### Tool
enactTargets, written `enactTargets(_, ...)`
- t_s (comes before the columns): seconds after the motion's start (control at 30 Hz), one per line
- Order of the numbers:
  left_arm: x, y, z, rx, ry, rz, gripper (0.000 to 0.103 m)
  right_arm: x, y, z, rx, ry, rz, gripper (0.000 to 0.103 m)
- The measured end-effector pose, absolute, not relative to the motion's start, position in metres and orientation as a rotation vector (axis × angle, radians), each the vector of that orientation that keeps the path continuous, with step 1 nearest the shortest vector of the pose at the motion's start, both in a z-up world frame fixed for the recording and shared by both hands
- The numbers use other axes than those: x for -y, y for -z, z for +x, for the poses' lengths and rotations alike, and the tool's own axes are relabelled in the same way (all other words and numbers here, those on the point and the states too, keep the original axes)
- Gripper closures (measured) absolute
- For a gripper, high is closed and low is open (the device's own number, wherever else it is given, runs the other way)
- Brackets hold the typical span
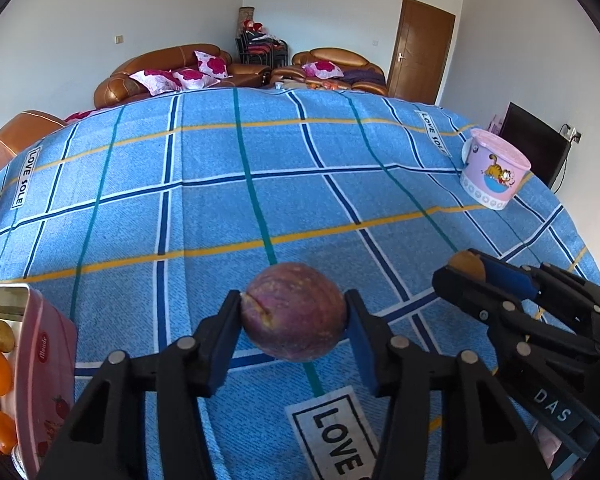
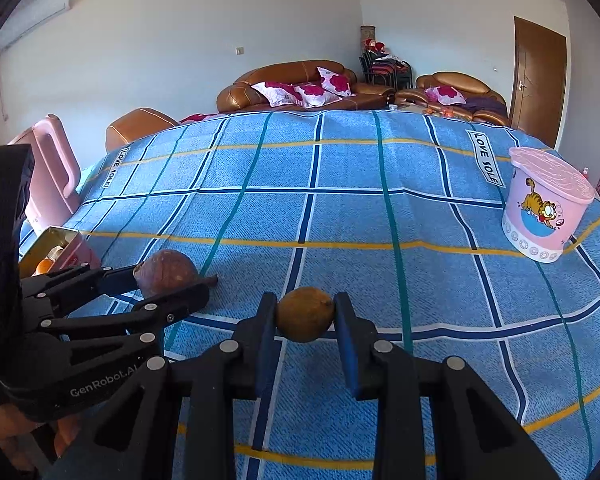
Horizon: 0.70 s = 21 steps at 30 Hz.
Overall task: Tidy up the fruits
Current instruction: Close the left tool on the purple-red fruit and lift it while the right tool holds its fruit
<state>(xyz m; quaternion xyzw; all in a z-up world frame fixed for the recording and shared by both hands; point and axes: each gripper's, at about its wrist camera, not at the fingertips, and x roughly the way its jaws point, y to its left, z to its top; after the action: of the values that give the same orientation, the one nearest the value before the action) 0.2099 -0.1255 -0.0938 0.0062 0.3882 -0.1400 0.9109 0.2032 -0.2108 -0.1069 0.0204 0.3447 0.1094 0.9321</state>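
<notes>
I have the purple fruit (image 1: 294,312) at lower centre, clamped in my left tongs (image 1: 294,318) above the blue checked cloth (image 1: 220,200). My right tongs (image 2: 305,316) clamp a small brown fruit (image 2: 305,314). The tin (image 1: 40,360) of oranges sits lower left.

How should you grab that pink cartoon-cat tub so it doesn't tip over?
Both grippers are full, so one must empty first. The pink tub stands upright with its lid on, far right on the blue checked cloth. Come from the near side and pinch its handle, on its left; the round body probably looks too wide for the jaws.
</notes>
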Motion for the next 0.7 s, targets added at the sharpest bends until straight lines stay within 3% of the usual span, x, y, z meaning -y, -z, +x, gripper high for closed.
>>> enactTargets(0.7,0.125,0.074,0.183,-0.634,0.252,0.057,0.050,0.207,0.096,0.188,-0.599,-0.248,0.015,0.072)
